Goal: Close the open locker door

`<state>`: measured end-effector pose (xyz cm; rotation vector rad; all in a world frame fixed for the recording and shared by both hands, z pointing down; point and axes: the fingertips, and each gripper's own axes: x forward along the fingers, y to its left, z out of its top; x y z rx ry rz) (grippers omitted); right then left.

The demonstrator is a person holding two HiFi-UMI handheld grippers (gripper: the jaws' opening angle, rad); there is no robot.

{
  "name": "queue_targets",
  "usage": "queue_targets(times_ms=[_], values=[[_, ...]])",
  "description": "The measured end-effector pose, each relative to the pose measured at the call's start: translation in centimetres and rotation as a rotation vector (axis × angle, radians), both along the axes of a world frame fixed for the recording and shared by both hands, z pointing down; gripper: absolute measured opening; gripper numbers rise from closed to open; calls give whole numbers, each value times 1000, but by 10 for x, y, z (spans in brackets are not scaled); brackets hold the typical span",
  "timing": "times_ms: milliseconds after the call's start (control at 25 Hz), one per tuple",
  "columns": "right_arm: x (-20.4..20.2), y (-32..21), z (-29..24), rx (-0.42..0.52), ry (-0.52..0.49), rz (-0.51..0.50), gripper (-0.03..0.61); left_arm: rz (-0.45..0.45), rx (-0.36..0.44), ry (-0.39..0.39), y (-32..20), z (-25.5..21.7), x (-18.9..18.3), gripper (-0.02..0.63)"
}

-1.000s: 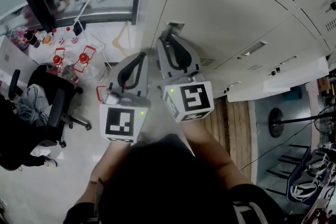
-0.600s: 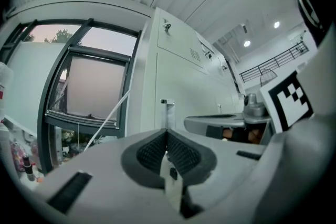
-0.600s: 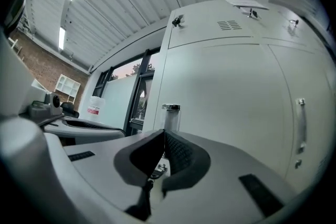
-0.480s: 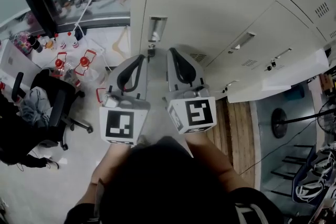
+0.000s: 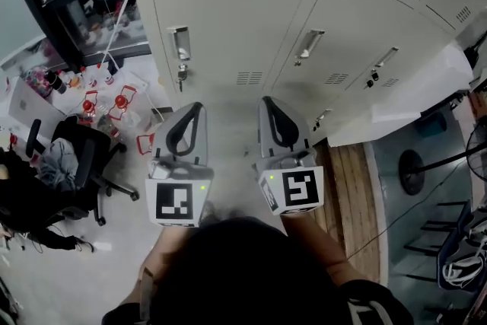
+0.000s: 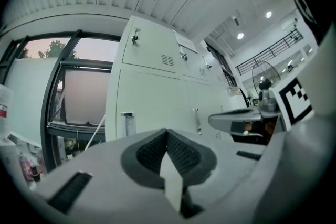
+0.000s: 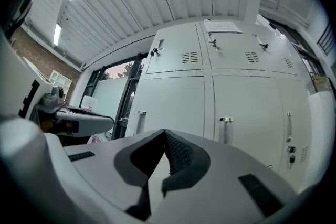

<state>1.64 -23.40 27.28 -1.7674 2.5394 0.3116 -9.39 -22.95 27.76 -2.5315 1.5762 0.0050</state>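
Locker doors (image 5: 228,19): smooth matt painted metal. Handle (image 5: 179,43): shiny metal (chrome-like). Floor strip (image 5: 350,194): wood planks.

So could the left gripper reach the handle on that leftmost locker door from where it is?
Probably yes: nothing stands between the left gripper and that door handle. The gripper just hangs short of it and would need to move forward.

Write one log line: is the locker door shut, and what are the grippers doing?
locker door: closed | left gripper: shut, empty | right gripper: shut, empty | both apart from the door
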Motion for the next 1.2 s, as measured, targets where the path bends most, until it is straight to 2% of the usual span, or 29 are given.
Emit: queue_targets(times_ms=[280,520,1200], values=[[46,51,33,-35,4,-10,15,-61,-38,-18,51,29,26,2],[68,82,52,-62,-9,-23,15,-70,-67,-46,82,48,47,2],[92,101,54,-44,-54,-27,15,-93,-52,-77,98,47,68,2]])
